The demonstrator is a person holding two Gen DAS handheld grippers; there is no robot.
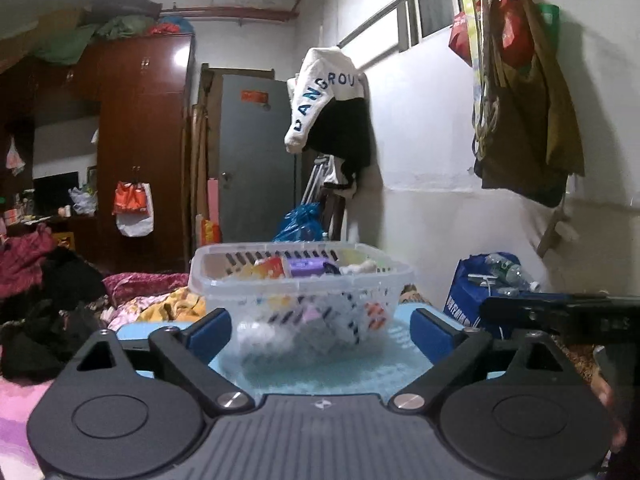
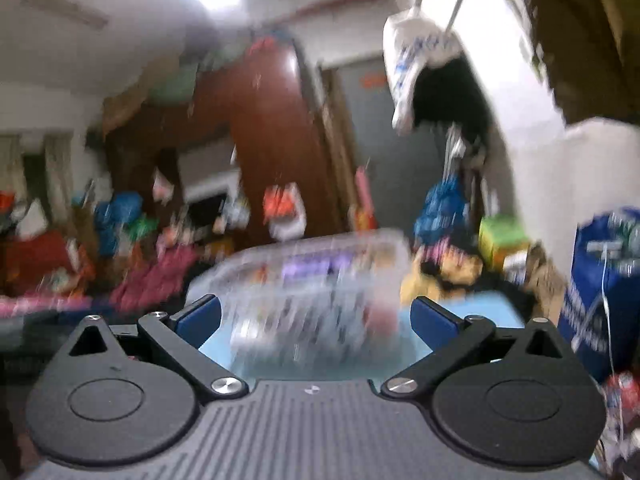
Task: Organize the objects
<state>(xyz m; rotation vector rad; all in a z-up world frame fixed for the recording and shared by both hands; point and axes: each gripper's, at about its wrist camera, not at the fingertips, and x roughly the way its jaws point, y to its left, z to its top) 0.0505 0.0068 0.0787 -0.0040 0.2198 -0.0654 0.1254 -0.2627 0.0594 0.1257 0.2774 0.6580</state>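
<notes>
From my left wrist camera, the left gripper (image 1: pixel 322 330) stands released, its blue pads wide apart with nothing pressed between them. Ahead of it the clear slotted plastic basket (image 1: pixel 302 280), filled with small packets, sits on the light blue table top (image 1: pixel 400 344).

My right wrist view is badly blurred. The right gripper (image 2: pixel 316 320) is likewise released and grasps nothing; the basket (image 2: pixel 316 280) lies just beyond its pads.

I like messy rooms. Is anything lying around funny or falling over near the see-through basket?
Nothing is tipped or spilled. The clear basket sits upright on the blue mat with its things inside. Clothes lie heaped to its left, and a white garment is draped over a slanted pole. The right wrist view is too blurred to check.
</notes>
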